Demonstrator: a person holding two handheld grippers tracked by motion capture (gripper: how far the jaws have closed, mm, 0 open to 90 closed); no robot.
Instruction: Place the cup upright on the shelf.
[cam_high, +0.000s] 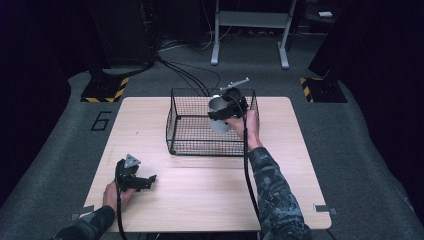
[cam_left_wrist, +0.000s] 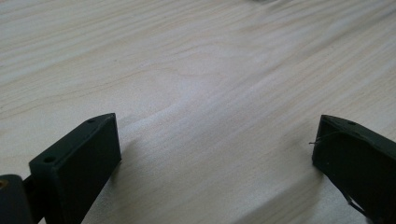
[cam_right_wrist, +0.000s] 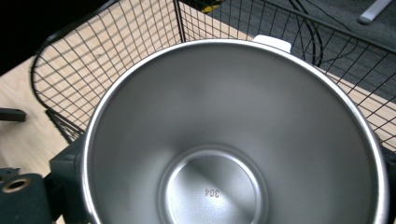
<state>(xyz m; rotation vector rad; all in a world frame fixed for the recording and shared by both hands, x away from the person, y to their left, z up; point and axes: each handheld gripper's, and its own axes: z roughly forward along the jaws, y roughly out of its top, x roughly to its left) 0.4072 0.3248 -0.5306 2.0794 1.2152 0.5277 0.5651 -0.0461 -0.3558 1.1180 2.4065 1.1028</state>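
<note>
- One shiny steel cup (cam_high: 218, 114), clamped in your right gripper (cam_high: 226, 109), hangs over the black wire basket (cam_high: 176, 126), probably for dropping in.
- Your left gripper (cam_high: 142, 182) rests spread wide on the pale wooden table (cam_high: 200, 190), holding nothing.

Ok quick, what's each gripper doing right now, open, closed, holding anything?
Left gripper: open, empty, low over the table.
Right gripper: closed on the steel cup, held over the wire basket.

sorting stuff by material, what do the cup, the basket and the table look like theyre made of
Cup: looks like stainless steel with a brushed, dull silver finish; "304" is stamped in its bottom, a common steel grade.
Basket: thin wire in an open grid, black, probably coated or painted metal.
Table: pale wood grain with a matt finish; solid wood or a printed laminate, I cannot tell.
</note>
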